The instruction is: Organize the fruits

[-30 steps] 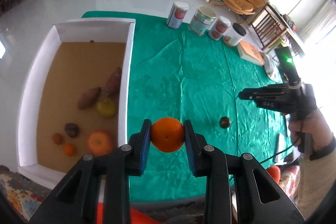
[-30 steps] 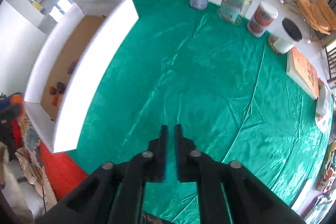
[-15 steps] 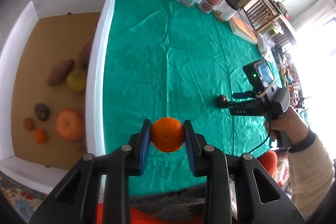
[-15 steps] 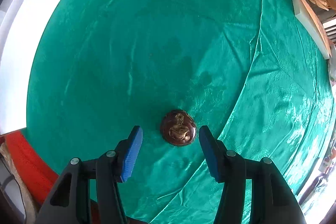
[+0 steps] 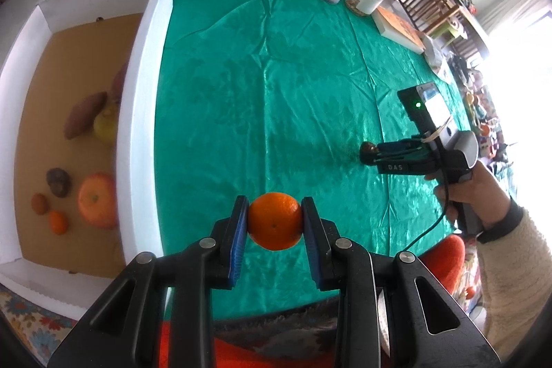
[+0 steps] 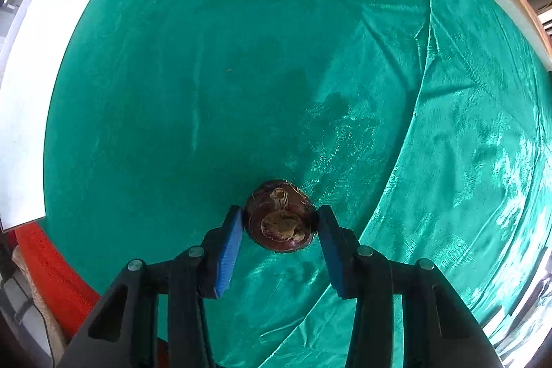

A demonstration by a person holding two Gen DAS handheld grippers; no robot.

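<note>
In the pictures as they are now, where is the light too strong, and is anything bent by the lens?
Left wrist view: the window side at right is blown out to white; the white box wall curves from fisheye distortion. Right wrist view: glare streaks shine on the green cloth, the white box wall is overexposed, and the brown fruit looks sharp.

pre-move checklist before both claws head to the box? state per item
1. Left claw shut on orange: ok.
2. Right claw around brown fruit, pads at both of its sides: ok.
3. Brown fruit lifted off green cloth: cannot tell; in the left wrist view it looks to sit on the cloth.
4. Bare floor in white box for two more fruits: ok, far half unoccupied.
5. Cloth between claws and box wall free of other things: ok.
6. Right claw's cable free of snags: cannot tell.
</note>
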